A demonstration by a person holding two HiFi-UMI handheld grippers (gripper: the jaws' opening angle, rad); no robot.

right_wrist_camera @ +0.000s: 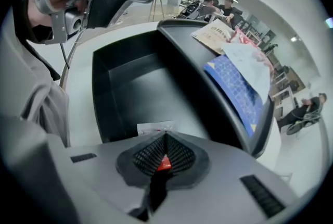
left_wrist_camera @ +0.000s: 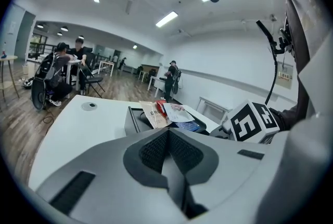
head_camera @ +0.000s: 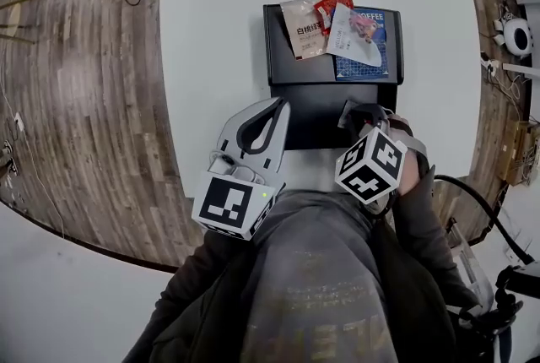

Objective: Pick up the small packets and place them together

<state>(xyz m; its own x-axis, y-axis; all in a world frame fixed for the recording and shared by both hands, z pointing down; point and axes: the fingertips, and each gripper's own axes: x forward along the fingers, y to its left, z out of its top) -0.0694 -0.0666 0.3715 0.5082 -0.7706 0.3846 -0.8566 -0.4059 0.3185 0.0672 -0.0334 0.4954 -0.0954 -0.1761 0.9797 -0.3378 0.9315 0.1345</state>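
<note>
In the head view we see the black tray [head_camera: 274, 49] on the white table [head_camera: 211, 57]. A beige packet [head_camera: 302, 28], a red packet [head_camera: 331, 8], a white packet [head_camera: 353, 36] and a blue packet [head_camera: 371, 57] are heaped in its upper part. The left gripper [head_camera: 277, 106] sits at lower centre, just beside the tray's left edge. The right gripper [head_camera: 359, 115] points down into the tray's lower compartment.

In the left gripper view, our left gripper's [left_wrist_camera: 167, 132] jaws are pressed together with nothing between them, and the heap lies beyond, mid-frame.

In the right gripper view, the right gripper's [right_wrist_camera: 165, 137] jaws are clamped on a small packet [right_wrist_camera: 156, 127] with red showing between the pads, low in the frame over the tray's deep compartment.
</note>
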